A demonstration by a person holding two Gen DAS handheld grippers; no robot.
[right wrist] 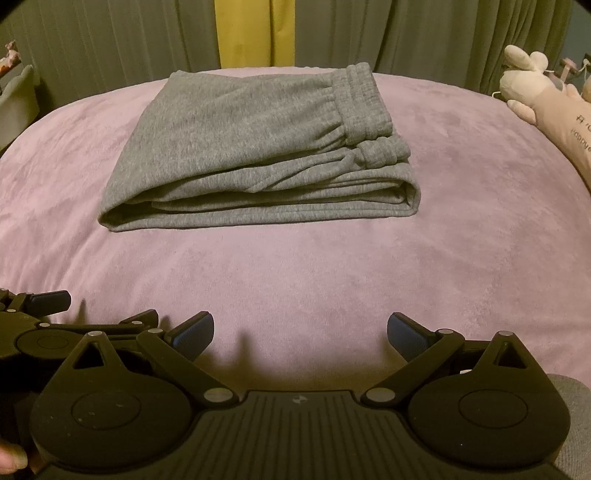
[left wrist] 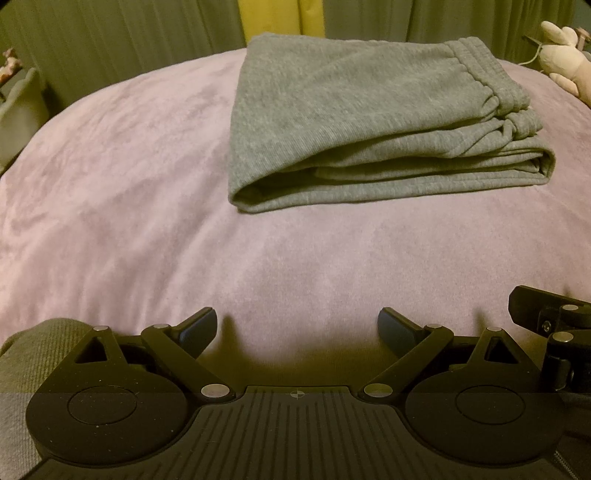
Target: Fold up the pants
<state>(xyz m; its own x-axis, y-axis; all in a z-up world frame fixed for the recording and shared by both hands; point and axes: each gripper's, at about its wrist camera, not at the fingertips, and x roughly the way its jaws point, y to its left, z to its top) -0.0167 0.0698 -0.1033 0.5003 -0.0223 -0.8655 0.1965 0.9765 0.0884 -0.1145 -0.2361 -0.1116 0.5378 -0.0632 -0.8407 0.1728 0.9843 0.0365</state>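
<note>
Grey pants (right wrist: pixel 255 147) lie folded in a compact stack on a bed (right wrist: pixel 332 277) w/ a mauve plush cover, toward the bed's far edge and roughly mid-width. The elastic waistband (right wrist: pixel 364 99) sits on top at the stack's right end; layered fold edges face the near edge.

Both grippers hang low over the near edge, well apart from the pants, nothing touching the cloth. The left gripper (left wrist: pixel 297 328) is released, jaws spread wide, nothing between them; its blue-faced fingers (left wrist: pixel 197 328) point toward the stack. The right gripper (right wrist: pixel 300 332) is likewise released and empty, jaws wide. The two sit side by side: part of the right one shows at the right edge of the left wrist view, and the left one at the left edge of the right wrist view.

A pale plush toy (right wrist: pixel 535 96) rests at the bed's far right corner, apart from the pants. Grey-green curtains (right wrist: pixel 443 37) w/ a yellow strip (right wrist: pixel 255 33) hang behind the far edge. A fingertip (right wrist: pixel 13 458) shows at the bottom left of the right wrist view.
</note>
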